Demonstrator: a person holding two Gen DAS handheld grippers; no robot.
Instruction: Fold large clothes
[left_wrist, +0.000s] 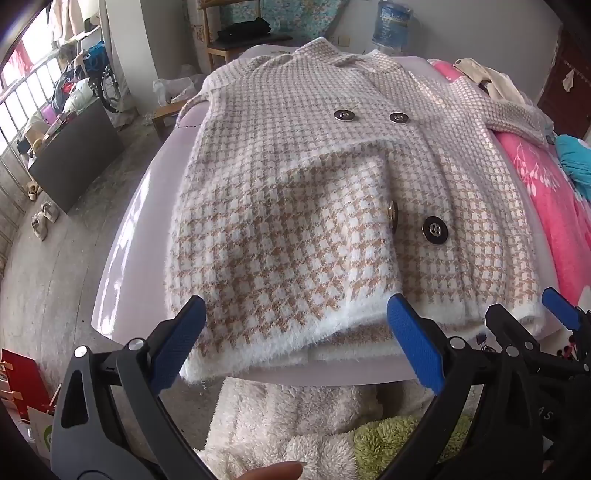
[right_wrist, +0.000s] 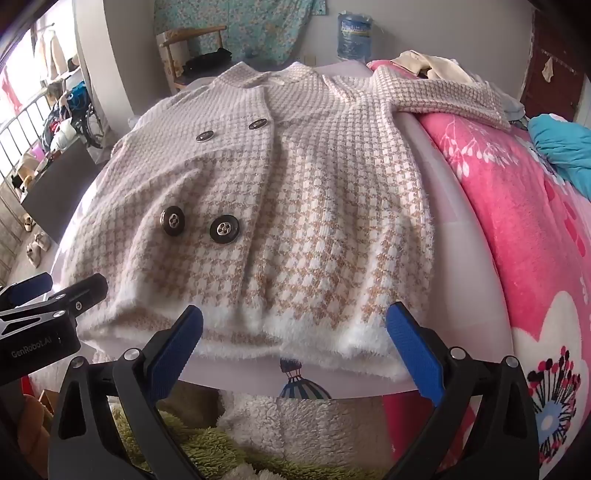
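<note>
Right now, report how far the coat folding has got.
Done: the houndstooth coat lies flat on the table, one sleeve already folded across the front. In hand: nothing; left gripper and right gripper hover open at the hem. Left: the other sleeve, spread over the pink blanket, then the body folds.

I see the coat (left_wrist: 295, 192) checked in tan and white houndstooth, with a fluffy white hem band and dark, silver-centred buttons (right_wrist: 224, 229) at centre left. It lies on a pale lilac table (left_wrist: 129, 240). At the right of the frame, my view shows a hot pink blanket (right_wrist: 517, 221) with white flowers. Both sets of fingers (left_wrist: 413, 343) wear blue pads on black frames.
</note>
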